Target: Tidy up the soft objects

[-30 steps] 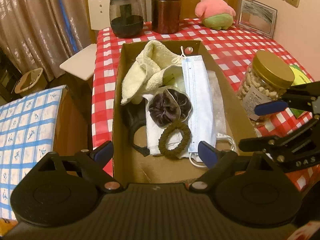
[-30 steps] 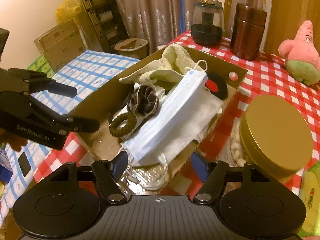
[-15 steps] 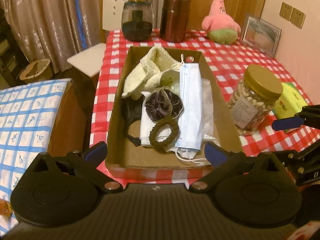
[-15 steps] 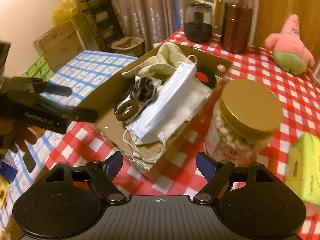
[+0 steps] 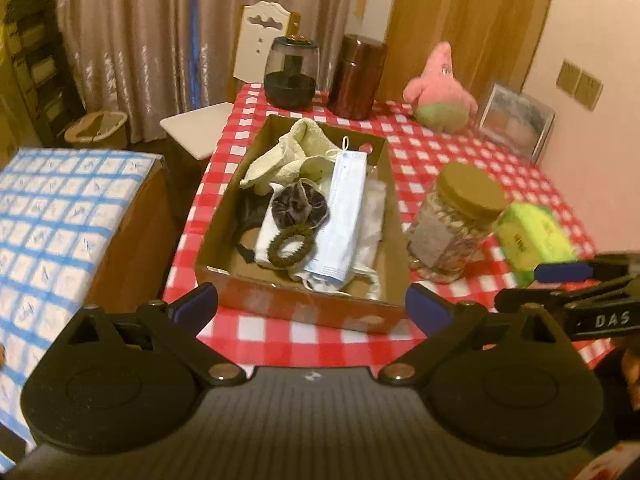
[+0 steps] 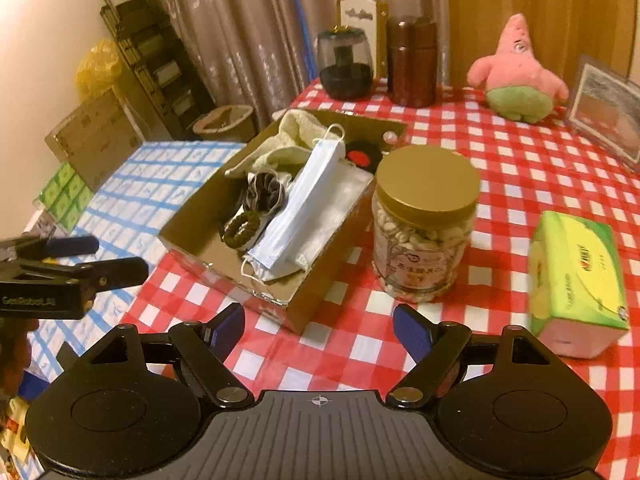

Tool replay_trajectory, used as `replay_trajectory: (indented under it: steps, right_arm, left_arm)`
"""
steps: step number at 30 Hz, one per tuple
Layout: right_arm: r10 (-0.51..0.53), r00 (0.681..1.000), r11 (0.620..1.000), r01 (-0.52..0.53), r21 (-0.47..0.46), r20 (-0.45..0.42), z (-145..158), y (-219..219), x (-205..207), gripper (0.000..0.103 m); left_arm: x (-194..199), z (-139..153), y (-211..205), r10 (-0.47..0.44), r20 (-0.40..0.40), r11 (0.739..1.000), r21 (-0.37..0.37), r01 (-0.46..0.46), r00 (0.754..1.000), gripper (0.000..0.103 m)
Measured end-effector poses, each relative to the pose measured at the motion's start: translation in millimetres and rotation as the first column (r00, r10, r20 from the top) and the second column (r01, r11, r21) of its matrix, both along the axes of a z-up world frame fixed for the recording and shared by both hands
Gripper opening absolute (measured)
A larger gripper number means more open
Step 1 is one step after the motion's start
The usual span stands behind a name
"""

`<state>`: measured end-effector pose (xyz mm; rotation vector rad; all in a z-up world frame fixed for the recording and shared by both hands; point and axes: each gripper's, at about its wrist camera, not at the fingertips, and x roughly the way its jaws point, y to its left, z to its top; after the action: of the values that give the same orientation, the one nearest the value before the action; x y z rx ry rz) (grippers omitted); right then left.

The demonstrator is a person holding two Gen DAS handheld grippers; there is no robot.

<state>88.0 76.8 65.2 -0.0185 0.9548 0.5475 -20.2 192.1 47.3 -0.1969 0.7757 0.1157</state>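
The left hand-held gripper [image 5: 312, 306] stands wide with nothing between its fingers, its jaws having just opened further. The right hand-held gripper [image 6: 319, 327] is also spread and empty, after widening slightly. At twelve o'clock of the left one, the cardboard box [image 5: 304, 308] on the checked bench [image 5: 440, 152] holds a cream towel [image 5: 288, 152], a blue face mask [image 5: 344, 208], a dark scrunchie [image 5: 300, 206] and a brown hair tie [image 5: 290, 246]. A nut jar [image 6: 424, 220] stands at the box's three o'clock.
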Motion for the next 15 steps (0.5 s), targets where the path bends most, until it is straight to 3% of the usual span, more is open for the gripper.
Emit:
replay_trajectory:
  steps: [15]
  right_arm:
    - [-0.089,0.994,0.996,0.089,0.009,0.070,31.4,-40.4,-68.5,0.081]
  left_arm:
    - [-55.2,25.8,-50.5,0.041,0.017,0.998,0.051,-0.042,0.999,0.100]
